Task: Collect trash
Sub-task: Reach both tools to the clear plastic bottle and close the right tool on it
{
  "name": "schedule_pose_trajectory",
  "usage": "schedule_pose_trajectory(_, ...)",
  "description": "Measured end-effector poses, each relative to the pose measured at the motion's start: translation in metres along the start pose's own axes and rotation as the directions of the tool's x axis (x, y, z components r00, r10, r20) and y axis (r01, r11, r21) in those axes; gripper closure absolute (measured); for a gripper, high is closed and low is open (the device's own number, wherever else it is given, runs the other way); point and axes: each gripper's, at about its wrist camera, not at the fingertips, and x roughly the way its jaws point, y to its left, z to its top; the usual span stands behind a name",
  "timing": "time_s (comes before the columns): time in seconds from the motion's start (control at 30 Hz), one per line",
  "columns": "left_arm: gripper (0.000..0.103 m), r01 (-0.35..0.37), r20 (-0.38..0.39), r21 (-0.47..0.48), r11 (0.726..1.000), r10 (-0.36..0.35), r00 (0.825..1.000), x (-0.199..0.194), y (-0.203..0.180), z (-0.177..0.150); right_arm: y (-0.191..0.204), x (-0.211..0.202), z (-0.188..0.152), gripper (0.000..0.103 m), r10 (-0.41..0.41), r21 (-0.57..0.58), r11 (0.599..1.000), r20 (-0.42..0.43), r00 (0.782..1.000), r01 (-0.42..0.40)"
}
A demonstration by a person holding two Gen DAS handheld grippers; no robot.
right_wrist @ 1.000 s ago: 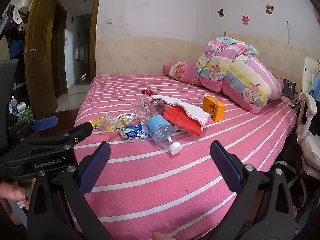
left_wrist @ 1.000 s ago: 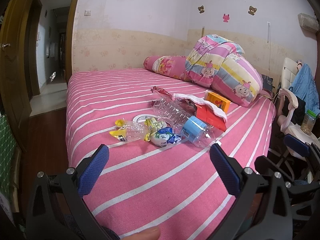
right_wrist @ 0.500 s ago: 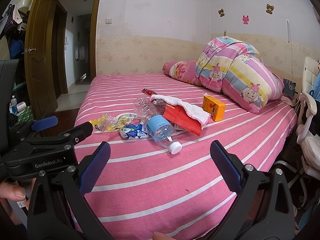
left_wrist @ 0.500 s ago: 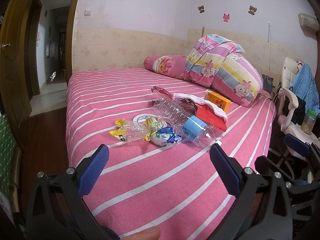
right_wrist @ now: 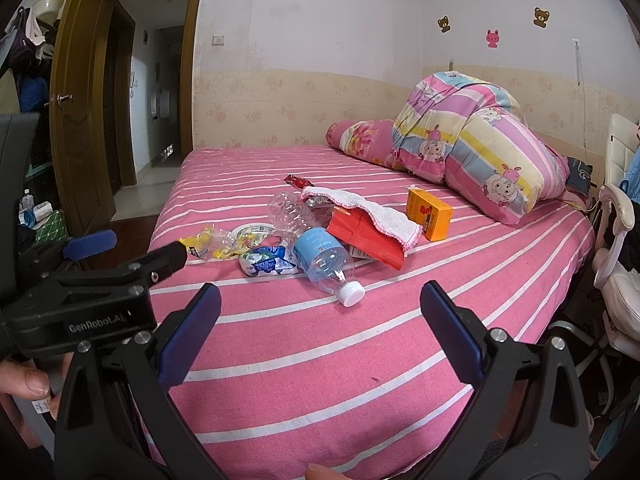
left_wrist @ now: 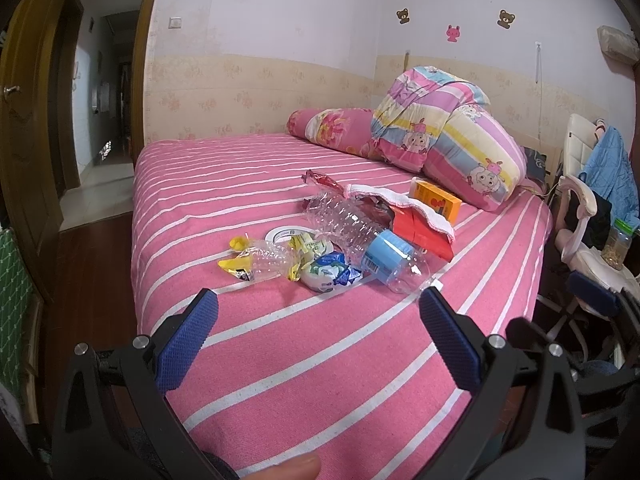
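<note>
A bed [left_wrist: 280, 360] with a pink sheet striped in white fills both views, its near edge cut off by the frame. At its far right lies a folded striped quilt [right_wrist: 480, 152] against a pink floral bolster [left_wrist: 324, 128]. The trash sits in a loose heap near the middle of the bed, well ahead of both tools. Largest in it is a clear plastic bottle [right_wrist: 320, 256] with a blue label, lying on its side; the right wrist view shows its white cap [right_wrist: 351, 293], which the left wrist view mostly hides behind the blue pad. A red paper bag [right_wrist: 368, 240] lies under a white cloth [right_wrist: 380, 212], its contents hidden. An orange box [right_wrist: 428, 216] stands just beside them. Smaller pieces follow: a crumpled blue and white wrapper [left_wrist: 332, 276], a tape roll [left_wrist: 286, 234] partly covered, yellow wrappers in crushed clear plastic [left_wrist: 248, 264], hard to tell apart, and a red wrapper [left_wrist: 318, 178] farther back. The left hand-held gripper [left_wrist: 318, 334] has its jaws spread wide with nothing between them, and the right hand-held gripper [right_wrist: 320, 322] is likewise wide apart and empty. Only the right wrist view shows the left tool's black body from the side.
</note>
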Motion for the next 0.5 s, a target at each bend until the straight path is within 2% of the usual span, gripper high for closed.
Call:
schedule_pose_trajectory(0.1,0.005,-0.003,0.006,0.004,1.0,0.003,1.0,-0.002,0.0,0.0,0.001,0.0,-0.001,0.005,0.008,0.007,1.0,0.002,1.0,-0.008)
schedule_pose_trajectory(0.4,0.005,0.05,-0.005,-0.014,0.999,-0.05,0.999,-0.019,0.006,0.01,0.0,-0.015,0.003,0.005,0.064,0.043,0.997,0.034,0.997,-0.065)
schedule_pose_trajectory(0.5,0.005,0.136,-0.013,-0.073,0.988,-0.137,0.99,-0.029,0.013,0.016,-0.001,-0.022,0.007,0.005,0.078,0.047,0.996,0.052,0.996,-0.08)
